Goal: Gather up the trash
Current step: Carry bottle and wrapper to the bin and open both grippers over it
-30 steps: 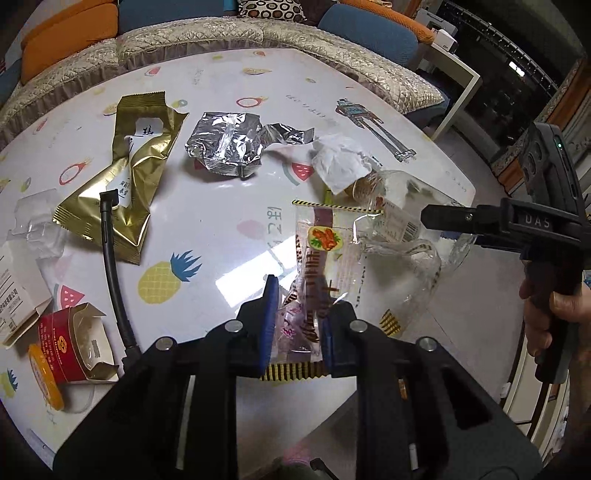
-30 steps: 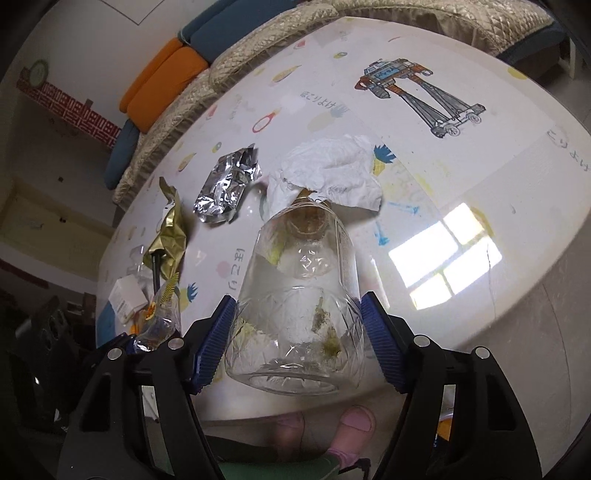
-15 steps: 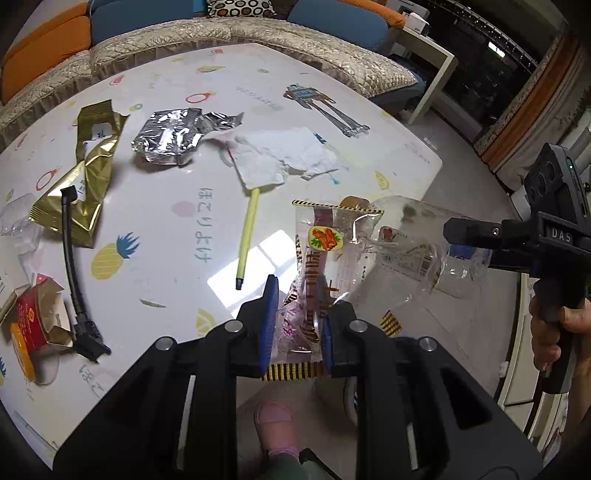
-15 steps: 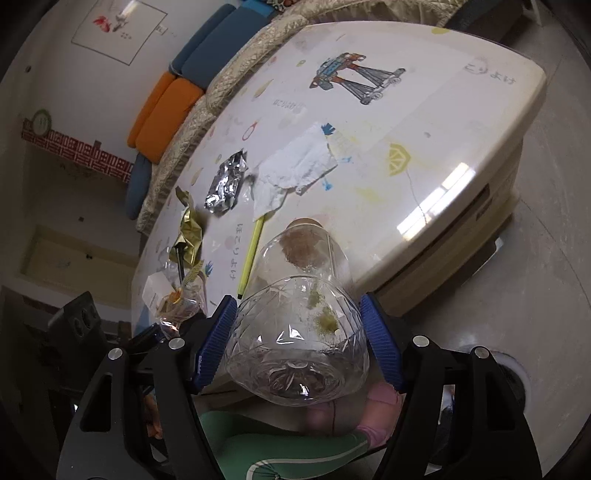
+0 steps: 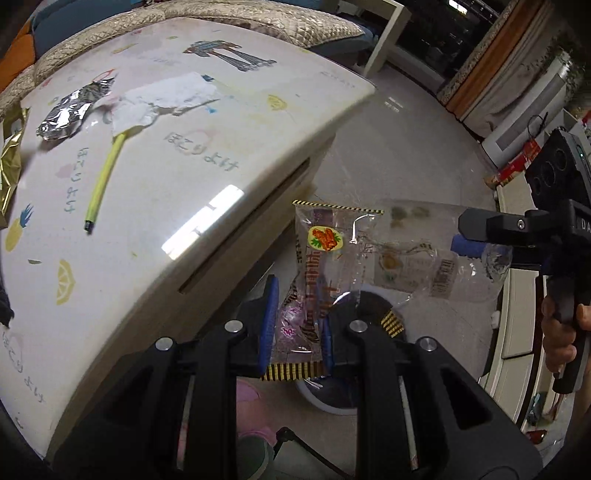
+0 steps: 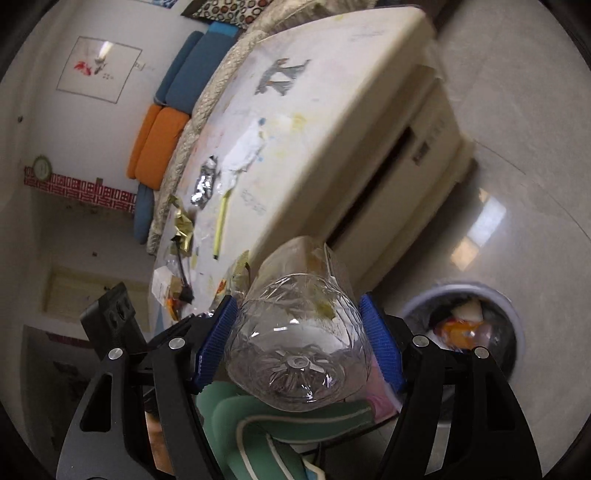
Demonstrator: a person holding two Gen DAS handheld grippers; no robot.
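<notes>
Now both grippers are off the counter [image 5: 155, 206], out past its front edge and above the floor [image 5: 399, 147]. The left gripper [image 5: 295, 325] has its jaws nearly closed, blue pads pinching the lower part of a clear wrapper [image 5: 328, 266] with a striped border and an orange sticker; the wrapper stands up from the pads. The right gripper [image 6: 299, 350] has its jaws spread wide, both pads pressed against the sides of a clear plastic bottle [image 6: 295, 339], whose base faces the camera and whose neck points toward the counter. In the left view the same bottle [image 5: 417, 258] lies just beside the wrapper, away from the counter, with the right gripper [image 5: 476, 240] on it and a hand [image 5: 565, 332] around its grip.

A round bin [image 6: 465, 325] stands on the floor near the counter's front, just beside the right pad in the right view; it already holds orange and white scraps. In the left view its rim [image 5: 325, 398] shows below the wrapper, between the left fingers.

Left on the counter are a yellow pen [image 5: 105, 177], a white tissue [image 5: 162, 99] touching the pen's far end, a crumpled foil packet [image 5: 70, 114] beside the tissue, and a gold wrapper [image 5: 11, 162] at the picture's edge. Beyond the counter runs a quilted sofa [image 5: 258, 22].
</notes>
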